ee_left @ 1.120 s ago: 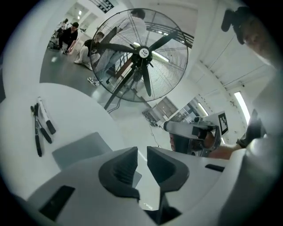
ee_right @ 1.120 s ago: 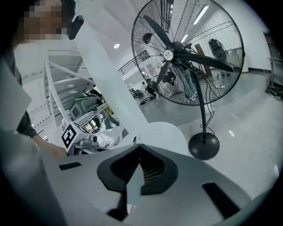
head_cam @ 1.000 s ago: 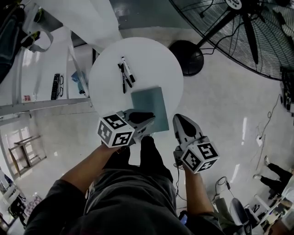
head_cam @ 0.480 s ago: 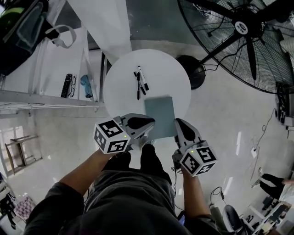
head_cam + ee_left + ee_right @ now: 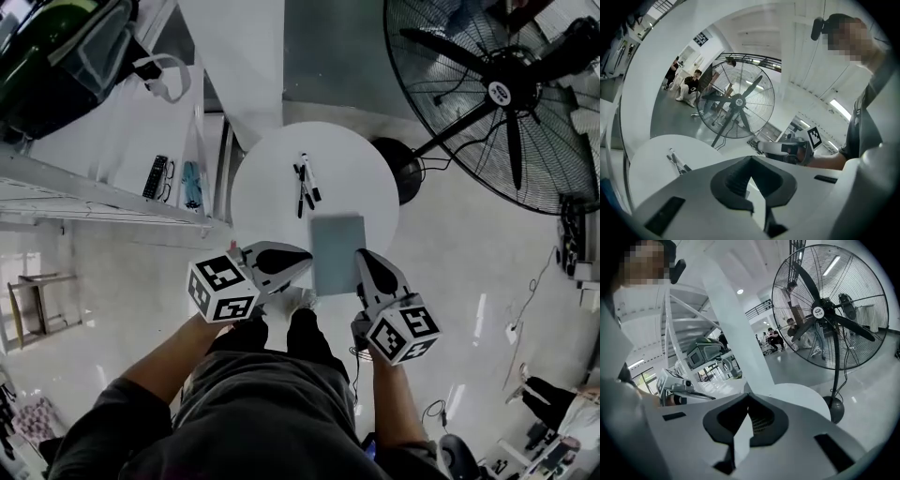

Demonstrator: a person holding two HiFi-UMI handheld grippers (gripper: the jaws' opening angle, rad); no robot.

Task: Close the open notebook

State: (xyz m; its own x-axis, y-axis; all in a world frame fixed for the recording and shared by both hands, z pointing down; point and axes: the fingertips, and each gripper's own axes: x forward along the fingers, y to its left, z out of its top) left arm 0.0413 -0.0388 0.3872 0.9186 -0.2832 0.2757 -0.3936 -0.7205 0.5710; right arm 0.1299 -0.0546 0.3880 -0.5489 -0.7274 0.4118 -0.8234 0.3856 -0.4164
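Observation:
The notebook (image 5: 337,242) lies closed, its grey-blue cover up, on the near part of the round white table (image 5: 267,192). In the head view my left gripper (image 5: 307,259) hangs just left of the notebook's near edge, off the cover. My right gripper (image 5: 362,255) is at the near right corner, also apart from it. Both grippers are shut with nothing between the jaws. In the left gripper view the jaws (image 5: 751,158) meet at a point over the table (image 5: 656,157), and in the right gripper view the jaws (image 5: 749,395) do the same.
Two or three black pens (image 5: 305,186) lie on the table beyond the notebook. A big standing fan (image 5: 506,94) with a round base (image 5: 405,169) stands to the right. White shelving (image 5: 112,150) and a white pillar (image 5: 248,56) stand at left and behind.
Both grippers have drawn back from the notebook toward me and risen. The left gripper's tip lay over the notebook's near left corner a second ago and now hangs clear of it.

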